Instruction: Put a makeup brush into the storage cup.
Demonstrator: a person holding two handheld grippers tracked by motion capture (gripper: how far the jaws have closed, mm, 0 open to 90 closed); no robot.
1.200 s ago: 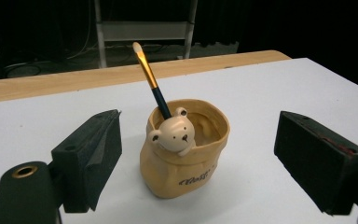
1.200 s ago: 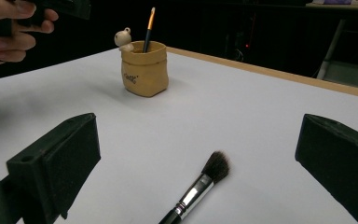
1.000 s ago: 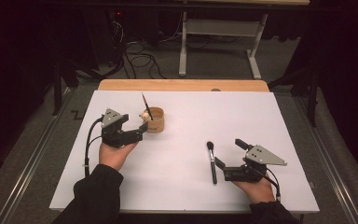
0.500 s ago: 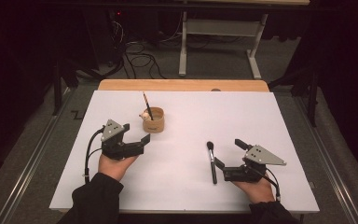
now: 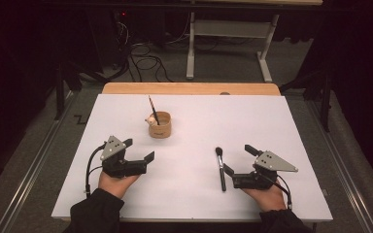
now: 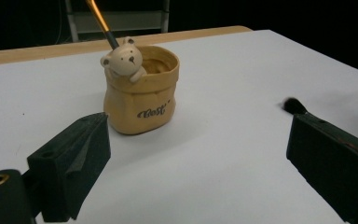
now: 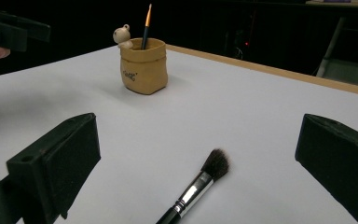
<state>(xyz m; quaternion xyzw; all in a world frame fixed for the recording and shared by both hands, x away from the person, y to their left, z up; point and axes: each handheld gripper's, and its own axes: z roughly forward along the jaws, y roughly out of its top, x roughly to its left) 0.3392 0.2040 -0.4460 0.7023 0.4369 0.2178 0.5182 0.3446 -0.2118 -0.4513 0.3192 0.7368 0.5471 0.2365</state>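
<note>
A tan sack-shaped pot [image 5: 160, 126] with a small bear figure on its rim stands on the white tabletop [image 5: 291, 121], left of the middle. A thin orange-handled brush [image 5: 152, 109] leans in it. My left gripper [image 5: 139, 149] hovers just on the near side of the pot, apart from it; its jaws have just been opening and nothing is between them. In the left gripper view the pot [image 6: 142, 93] sits ahead of the wide jaws. A black makeup brush [image 5: 220, 167] lies flat right of the middle. My right gripper [image 5: 239, 159] is open beside it, and the brush [image 7: 198, 186] lies between its jaws untouched.
A wooden strip [image 5: 189, 88] runs along the table's far edge. Beyond it are cables on the floor [image 5: 145, 60] and a metal table frame [image 5: 228, 39]. Metal rails [image 5: 34, 160] flank both sides of the table.
The left gripper has drawn back from the pot toward the near edge, and its jaws stand wider. The thin brush stays in the pot. The right gripper has kept still.
</note>
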